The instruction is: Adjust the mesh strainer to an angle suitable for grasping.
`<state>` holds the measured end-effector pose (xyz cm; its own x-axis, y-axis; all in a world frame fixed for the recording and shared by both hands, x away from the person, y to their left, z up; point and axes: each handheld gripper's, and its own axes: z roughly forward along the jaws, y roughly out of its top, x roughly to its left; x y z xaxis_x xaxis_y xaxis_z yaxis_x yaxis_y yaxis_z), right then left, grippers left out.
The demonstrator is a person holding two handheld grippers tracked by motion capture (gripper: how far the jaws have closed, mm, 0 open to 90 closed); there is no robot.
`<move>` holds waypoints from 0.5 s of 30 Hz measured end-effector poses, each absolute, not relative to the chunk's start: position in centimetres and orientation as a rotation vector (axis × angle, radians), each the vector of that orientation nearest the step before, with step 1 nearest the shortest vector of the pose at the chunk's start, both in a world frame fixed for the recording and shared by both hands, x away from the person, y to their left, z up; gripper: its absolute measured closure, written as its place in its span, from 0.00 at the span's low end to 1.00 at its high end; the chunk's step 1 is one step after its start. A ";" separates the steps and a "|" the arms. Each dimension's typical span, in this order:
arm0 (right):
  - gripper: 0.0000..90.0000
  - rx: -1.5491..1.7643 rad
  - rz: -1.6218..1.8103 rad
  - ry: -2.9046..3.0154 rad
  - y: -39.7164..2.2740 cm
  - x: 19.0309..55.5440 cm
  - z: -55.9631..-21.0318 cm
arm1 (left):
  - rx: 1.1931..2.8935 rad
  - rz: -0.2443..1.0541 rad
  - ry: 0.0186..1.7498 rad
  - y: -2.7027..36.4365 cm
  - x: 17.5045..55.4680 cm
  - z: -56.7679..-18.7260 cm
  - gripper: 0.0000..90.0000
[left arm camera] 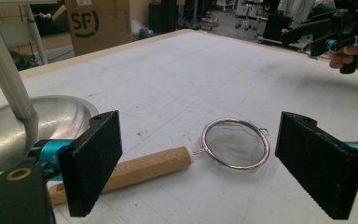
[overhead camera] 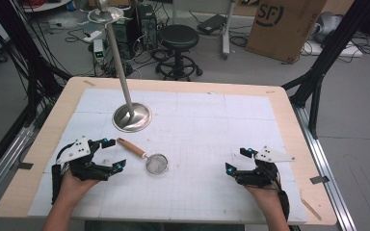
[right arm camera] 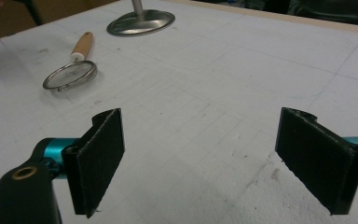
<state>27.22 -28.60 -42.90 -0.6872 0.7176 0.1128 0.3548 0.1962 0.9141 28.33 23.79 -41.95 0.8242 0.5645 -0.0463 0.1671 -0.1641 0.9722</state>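
— Two grippers over the bench [overhead camera: 279, 110]; what stands at twelve o'clock?
— A steel stand [overhead camera: 131, 117]. At its five o'clock lies the strainer [overhead camera: 156, 163], wooden handle toward ten.
— And the fingers?
— Left gripper [overhead camera: 111, 154] spread, just beside the handle. Right gripper [overhead camera: 236, 160] spread, empty, well apart at three o'clock.

Strainer [overhead camera: 156, 163]: silver mesh and rim, light brown wooden handle. Stand [overhead camera: 132, 117]: shiny silver base and pole. Worktop [overhead camera: 289, 125]: pale wood edge under a white mat with faint grey grid. Both grippers [overhead camera: 110, 155] [overhead camera: 236, 160]: black jaws, teal accents, grey top plates.
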 end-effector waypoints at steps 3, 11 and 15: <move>0.16 1.011 1.492 2.132 -28.6 27.2 -42.9 | 1.751 0.388 0.567 23.5 28.8 -41.7 0.17; 0.16 1.011 1.485 2.148 -28.4 27.2 -43.0 | 1.853 0.398 0.526 21.8 30.4 -40.0 0.17; 0.16 1.011 1.486 2.148 -28.3 27.2 -43.0 | 1.912 0.409 0.504 21.0 30.9 -39.6 0.17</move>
<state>27.23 -28.35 -43.02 -0.6895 0.7149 0.1163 0.3609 0.1998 0.9109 30.87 21.01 -39.63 0.8520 0.5212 0.0498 0.1563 -0.3440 0.9259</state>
